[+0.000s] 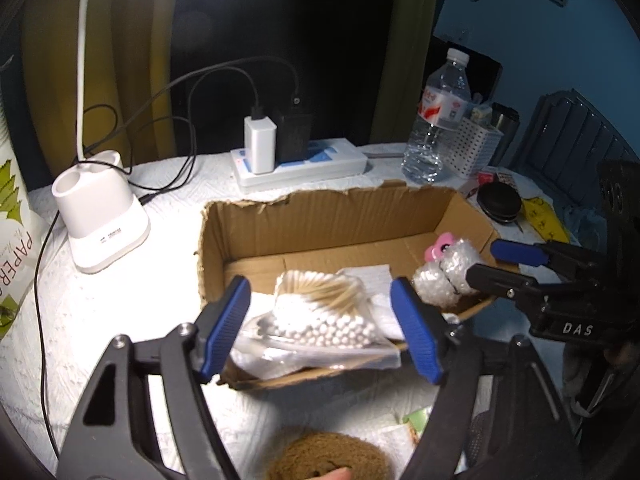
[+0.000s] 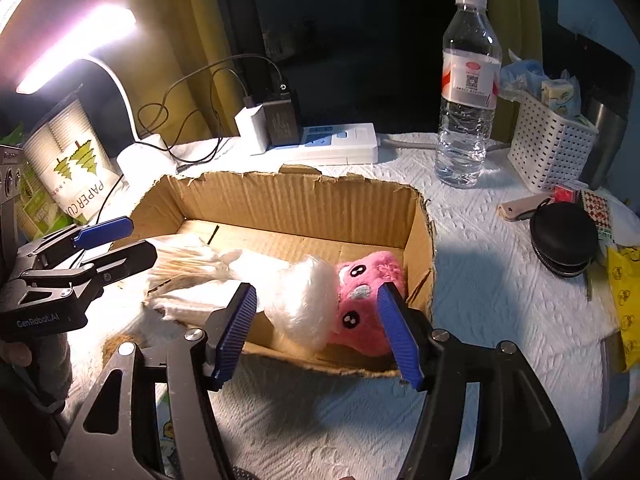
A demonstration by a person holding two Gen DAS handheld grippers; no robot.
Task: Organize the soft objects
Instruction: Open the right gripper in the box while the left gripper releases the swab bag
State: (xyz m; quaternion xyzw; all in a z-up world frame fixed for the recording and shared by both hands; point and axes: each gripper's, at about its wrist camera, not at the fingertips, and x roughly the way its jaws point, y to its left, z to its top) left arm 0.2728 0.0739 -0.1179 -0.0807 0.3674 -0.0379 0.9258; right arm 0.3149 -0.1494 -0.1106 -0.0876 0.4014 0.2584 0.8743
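A torn cardboard box [image 1: 320, 216] [image 2: 296, 204] sits on the white-covered table. Inside lie a clear bag of cotton swabs [image 1: 324, 312] [image 2: 188, 268] at the left and a pink-and-white plush toy [image 2: 352, 300] [image 1: 444, 276] at the right end. My left gripper [image 1: 326, 328] is open and empty, its fingers straddling the swab bag above the box's near wall. My right gripper [image 2: 320, 332] is open, its fingers on either side of the plush without closing on it. A brown fuzzy round object [image 1: 332, 460] lies on the table below my left gripper.
A white desk lamp base [image 1: 100, 216] stands left of the box. A power strip with chargers [image 1: 300, 160] and cables lies behind it. A water bottle [image 2: 468, 92], white basket [image 2: 552, 144], black round case [image 2: 564, 240] and yellow packet [image 2: 624, 300] stand right. A paper cup pack [image 2: 68, 168] stands far left.
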